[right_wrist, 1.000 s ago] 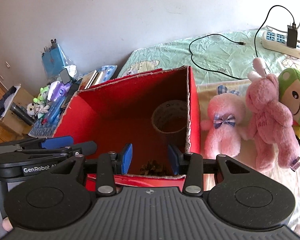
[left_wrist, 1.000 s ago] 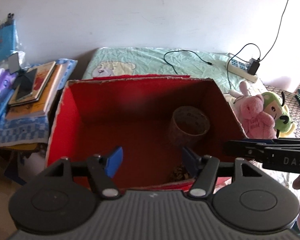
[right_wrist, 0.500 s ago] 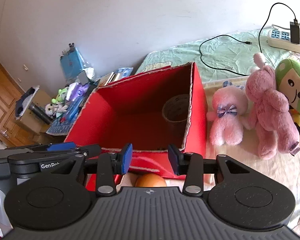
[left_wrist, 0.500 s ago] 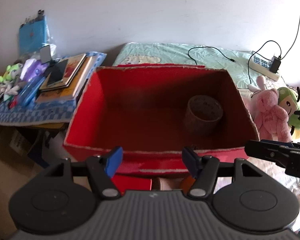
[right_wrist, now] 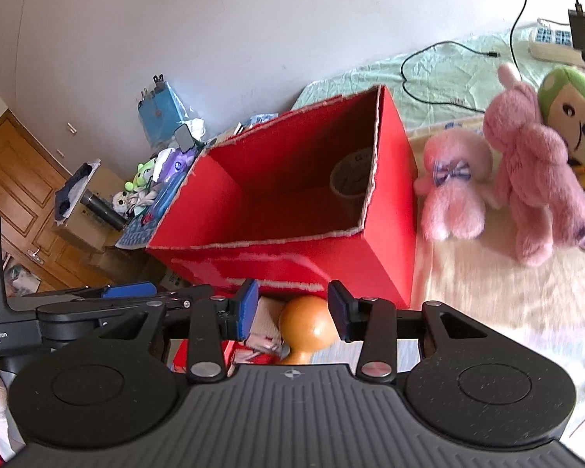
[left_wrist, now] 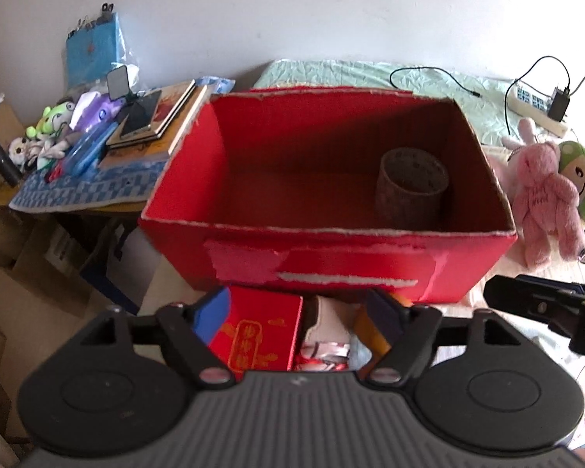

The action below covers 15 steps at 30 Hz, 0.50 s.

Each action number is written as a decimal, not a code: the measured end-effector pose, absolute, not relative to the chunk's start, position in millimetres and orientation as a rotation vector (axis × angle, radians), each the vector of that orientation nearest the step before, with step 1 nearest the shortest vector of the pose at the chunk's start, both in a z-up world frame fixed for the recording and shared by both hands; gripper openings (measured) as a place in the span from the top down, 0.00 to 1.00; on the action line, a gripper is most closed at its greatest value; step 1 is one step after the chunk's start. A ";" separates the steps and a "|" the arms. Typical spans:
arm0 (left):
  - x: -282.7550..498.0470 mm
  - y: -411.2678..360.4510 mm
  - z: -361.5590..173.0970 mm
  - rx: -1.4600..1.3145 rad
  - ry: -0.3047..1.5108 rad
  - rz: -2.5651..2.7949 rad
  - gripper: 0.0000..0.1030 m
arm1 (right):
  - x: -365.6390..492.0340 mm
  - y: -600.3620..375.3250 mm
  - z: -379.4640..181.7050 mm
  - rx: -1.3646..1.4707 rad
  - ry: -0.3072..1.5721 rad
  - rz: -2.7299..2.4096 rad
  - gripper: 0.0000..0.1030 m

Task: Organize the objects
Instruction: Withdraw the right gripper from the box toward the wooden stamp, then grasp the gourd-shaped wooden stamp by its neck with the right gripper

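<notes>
Red box (left_wrist: 323, 261) on the bed holds only 1 tape roll (left_wrist: 411, 191), while the orange ball (right_wrist: 308, 321), small red packet (left_wrist: 259, 337) and plush toys (right_wrist: 454, 183) remain outside, both hand-held grippers (left_wrist: 298, 312) (right_wrist: 292, 308) apart and empty.

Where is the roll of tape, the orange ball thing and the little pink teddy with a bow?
roll of tape (left_wrist: 411, 185): left wrist view, outer side.
orange ball thing (right_wrist: 307, 321): right wrist view, round top.
little pink teddy (right_wrist: 452, 191): right wrist view, belly.
</notes>
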<state>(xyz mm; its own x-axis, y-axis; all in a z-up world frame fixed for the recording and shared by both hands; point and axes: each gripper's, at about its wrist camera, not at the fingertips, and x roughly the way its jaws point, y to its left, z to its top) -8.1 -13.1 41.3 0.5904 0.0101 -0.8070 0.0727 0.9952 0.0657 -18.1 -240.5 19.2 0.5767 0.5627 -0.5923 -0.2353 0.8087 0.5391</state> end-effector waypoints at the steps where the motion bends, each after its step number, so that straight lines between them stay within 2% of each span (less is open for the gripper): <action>1: -10.0 -14.9 40.1 0.102 0.938 -0.034 0.18 | -19.9 -240.6 17.8 0.432 0.836 0.484 0.58; 4: -13.6 -19.7 36.6 0.122 0.942 -0.033 0.15 | -23.7 -240.8 12.9 0.439 0.846 0.481 0.58; 15: -11.9 -26.1 22.5 0.144 0.979 -0.063 0.15 | -23.2 -238.0 -6.7 0.464 0.900 0.455 0.58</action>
<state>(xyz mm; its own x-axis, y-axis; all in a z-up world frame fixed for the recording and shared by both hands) -11.9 -26.1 22.5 0.5573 0.0119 -0.8302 0.1180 0.9886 0.0934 -23.2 -238.0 -6.7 0.5416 0.5551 -0.6313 -0.1788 0.8099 0.5587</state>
